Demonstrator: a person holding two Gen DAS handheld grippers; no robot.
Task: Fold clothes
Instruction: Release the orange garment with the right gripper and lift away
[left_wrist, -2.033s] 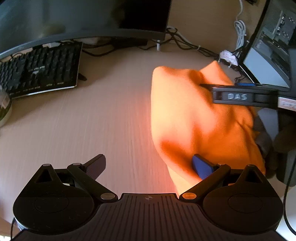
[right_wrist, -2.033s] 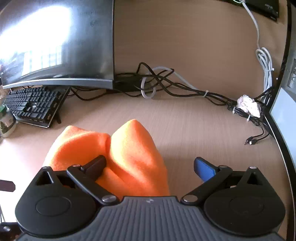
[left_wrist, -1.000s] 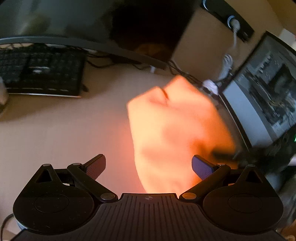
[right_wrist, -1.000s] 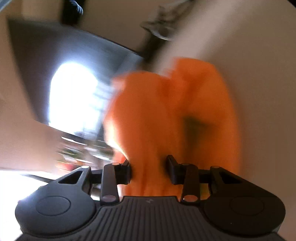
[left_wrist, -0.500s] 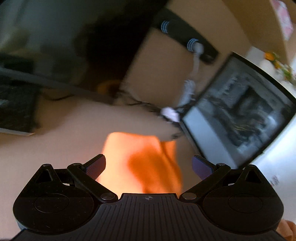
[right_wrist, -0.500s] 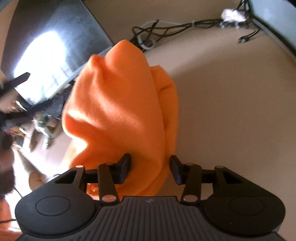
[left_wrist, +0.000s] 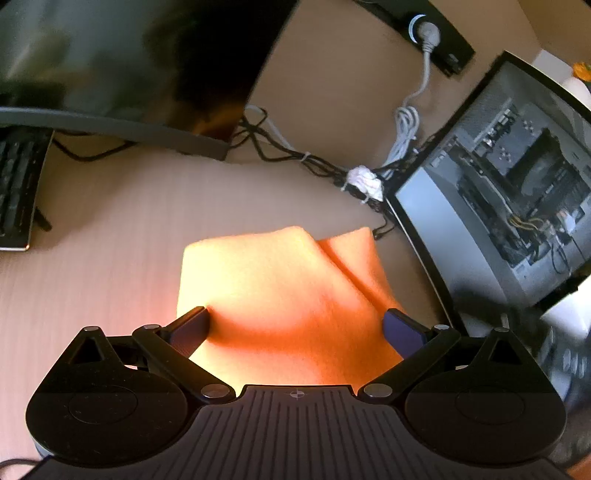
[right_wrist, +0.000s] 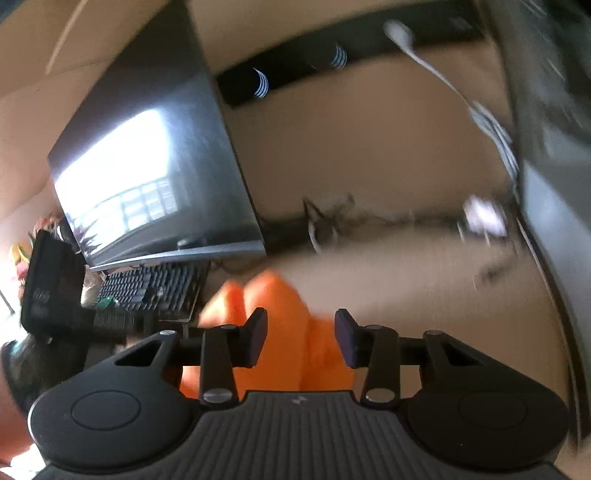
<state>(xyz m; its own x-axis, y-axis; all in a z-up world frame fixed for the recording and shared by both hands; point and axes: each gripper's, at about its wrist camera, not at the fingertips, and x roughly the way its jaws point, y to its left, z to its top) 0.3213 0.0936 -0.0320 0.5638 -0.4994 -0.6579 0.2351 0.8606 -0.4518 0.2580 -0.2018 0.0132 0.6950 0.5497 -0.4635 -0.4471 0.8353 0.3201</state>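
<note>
The orange garment (left_wrist: 280, 295) lies on the pale wooden desk (left_wrist: 110, 229) in a rough folded slab, with a second layer showing as a raised ridge along its edge nearest the glass-sided computer case (left_wrist: 517, 206). Taking that garment as the landmark: the curved monitor (left_wrist: 110, 62) stands beyond it, the black keyboard (left_wrist: 16, 192) sits well off to one side under the monitor's edge, and a tangle of dark cables (left_wrist: 295, 155) runs behind it toward a crumpled white wad (left_wrist: 364, 181) just beside the case.

The left gripper (left_wrist: 295, 325) hangs low over the near part of the garment with its fingers spread wide. One fingertip (left_wrist: 192, 325) sits at the cloth's near edge and the blue-padded one is at the opposite edge, so the cloth spans the gap between them without being pinched.

The right gripper (right_wrist: 299, 336) looks over the same garment (right_wrist: 284, 325) from another angle, tilted, with the monitor (right_wrist: 147, 177) and keyboard (right_wrist: 155, 288) beyond. Its fingers stand apart with orange cloth bunched in the gap; this view is badly smeared, so I cannot say for certain whether either pad touches the fabric, but they are not clamped on it. A dark blurred shape (right_wrist: 48, 280) beside the keyboard may be the other tool.
</note>
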